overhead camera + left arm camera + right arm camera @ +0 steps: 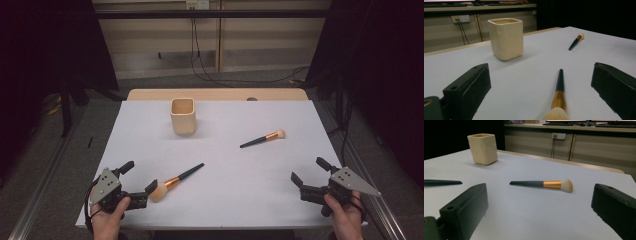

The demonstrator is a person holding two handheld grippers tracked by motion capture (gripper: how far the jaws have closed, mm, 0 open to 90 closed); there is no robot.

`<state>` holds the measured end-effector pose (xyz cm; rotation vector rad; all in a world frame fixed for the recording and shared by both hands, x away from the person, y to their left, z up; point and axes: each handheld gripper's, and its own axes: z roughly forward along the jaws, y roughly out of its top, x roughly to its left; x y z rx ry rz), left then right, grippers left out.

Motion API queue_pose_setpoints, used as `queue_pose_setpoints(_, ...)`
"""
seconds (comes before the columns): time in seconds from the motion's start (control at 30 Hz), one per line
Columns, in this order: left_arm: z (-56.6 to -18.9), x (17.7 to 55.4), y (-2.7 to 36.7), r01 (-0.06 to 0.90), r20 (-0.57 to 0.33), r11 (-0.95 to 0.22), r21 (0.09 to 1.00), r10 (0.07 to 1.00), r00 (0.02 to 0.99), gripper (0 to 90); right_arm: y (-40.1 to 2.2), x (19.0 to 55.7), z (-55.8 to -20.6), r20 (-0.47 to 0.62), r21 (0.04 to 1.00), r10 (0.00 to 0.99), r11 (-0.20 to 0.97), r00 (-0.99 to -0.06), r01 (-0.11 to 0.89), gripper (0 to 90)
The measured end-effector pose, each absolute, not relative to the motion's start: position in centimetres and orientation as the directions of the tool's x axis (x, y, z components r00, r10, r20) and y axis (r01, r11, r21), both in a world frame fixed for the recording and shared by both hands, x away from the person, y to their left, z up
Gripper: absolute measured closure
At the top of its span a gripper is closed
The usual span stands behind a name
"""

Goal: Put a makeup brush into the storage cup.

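Observation:
A cream square cup (183, 115) stands upright at the back middle of the white table (220, 165). One makeup brush (176, 180) lies at the front left, bristles toward me. My left gripper (139, 177) is open, with that brush's bristle end (556, 114) low between its jaws and the cup (506, 38) beyond. A second brush (263, 139) lies right of centre. My right gripper (310, 171) is open near the front right edge, with nothing between its jaws. Ahead of it lies the second brush (542, 184), with the cup (483, 148) farther back left.
The wooden table edge (217, 94) runs along the back, with cables (200, 55) on the floor behind it. Metal rails (42, 185) flank the table at left and right. Dark curtains stand at both sides.

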<state>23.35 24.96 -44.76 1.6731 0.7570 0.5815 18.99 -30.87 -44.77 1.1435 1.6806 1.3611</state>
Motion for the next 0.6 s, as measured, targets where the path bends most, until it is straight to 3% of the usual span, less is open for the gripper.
queue_pose_setpoints(0.6,-44.15,23.48,24.49,0.193,-0.019,-0.15,0.97,0.738,0.674,2.3,-30.94,19.33,-44.87,0.031,0.975,0.926,0.054,-0.377,0.214,0.5)
